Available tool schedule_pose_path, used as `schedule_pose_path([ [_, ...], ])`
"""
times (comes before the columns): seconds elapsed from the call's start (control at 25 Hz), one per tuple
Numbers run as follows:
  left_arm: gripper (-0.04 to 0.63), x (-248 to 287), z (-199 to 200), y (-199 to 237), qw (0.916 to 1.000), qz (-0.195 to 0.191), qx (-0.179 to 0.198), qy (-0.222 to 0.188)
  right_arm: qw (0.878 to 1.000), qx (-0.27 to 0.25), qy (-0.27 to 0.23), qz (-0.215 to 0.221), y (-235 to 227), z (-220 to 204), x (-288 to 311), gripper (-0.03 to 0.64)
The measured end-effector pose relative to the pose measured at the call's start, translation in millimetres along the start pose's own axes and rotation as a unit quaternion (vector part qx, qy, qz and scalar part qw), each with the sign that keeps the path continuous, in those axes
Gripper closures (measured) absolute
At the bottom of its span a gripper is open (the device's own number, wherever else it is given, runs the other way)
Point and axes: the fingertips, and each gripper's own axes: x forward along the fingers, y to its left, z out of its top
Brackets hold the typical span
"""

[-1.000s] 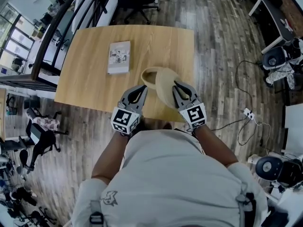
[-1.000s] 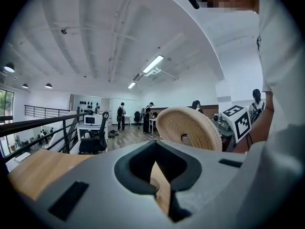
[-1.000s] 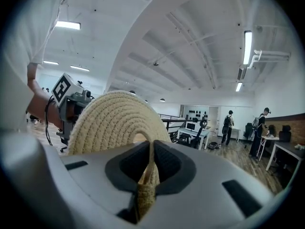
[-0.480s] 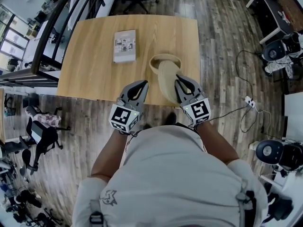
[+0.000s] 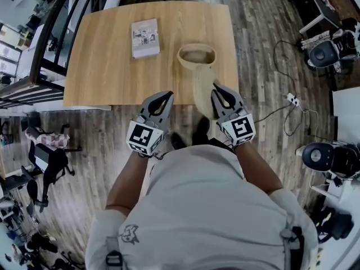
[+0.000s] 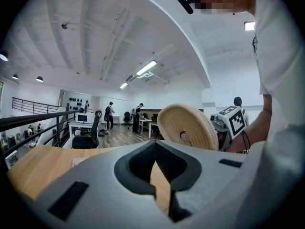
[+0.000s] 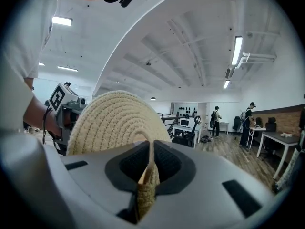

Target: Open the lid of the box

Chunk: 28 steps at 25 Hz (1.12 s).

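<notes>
The round woven box (image 5: 196,55) stands open on the wooden table (image 5: 107,66), near its right side. Its woven lid (image 5: 203,87) is off the box and held on edge over the table's near edge, with my right gripper (image 5: 216,93) shut on its rim. In the right gripper view the lid (image 7: 116,123) fills the space ahead and its rim sits pinched between the jaws of the right gripper (image 7: 147,176). My left gripper (image 5: 163,98) hovers at the near table edge, left of the lid, shut and empty. The left gripper view shows the lid (image 6: 187,126) to the right of the left gripper (image 6: 154,165).
A booklet (image 5: 145,37) lies on the table to the left of the box. Beyond the table's right edge are wooden floor, cables and a power strip (image 5: 291,99). Office chairs and desks stand around. People (image 7: 215,119) stand far off in the room.
Both grippers have drawn back toward the person. The lid has come away from the box with the right gripper and now hangs over the table's near edge.
</notes>
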Motion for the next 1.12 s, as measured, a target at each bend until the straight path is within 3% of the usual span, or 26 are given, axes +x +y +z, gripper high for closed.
schedule_pose_path([
  [0.48, 0.591, -9.3, 5.4, -49.3, 0.9999, -0.004, 0.001, -0.012, 1.0, 0.008, -0.015, 0.007, 7.7, 2.6, -57.8, 0.583],
  [1.12, 0.591, 2.4, -0.5, -179.6, 0.9974, 0.069, -0.003, -0.023, 0.997, 0.007, -0.04, 0.06, -26.2, -18.5, -182.1, 0.583],
])
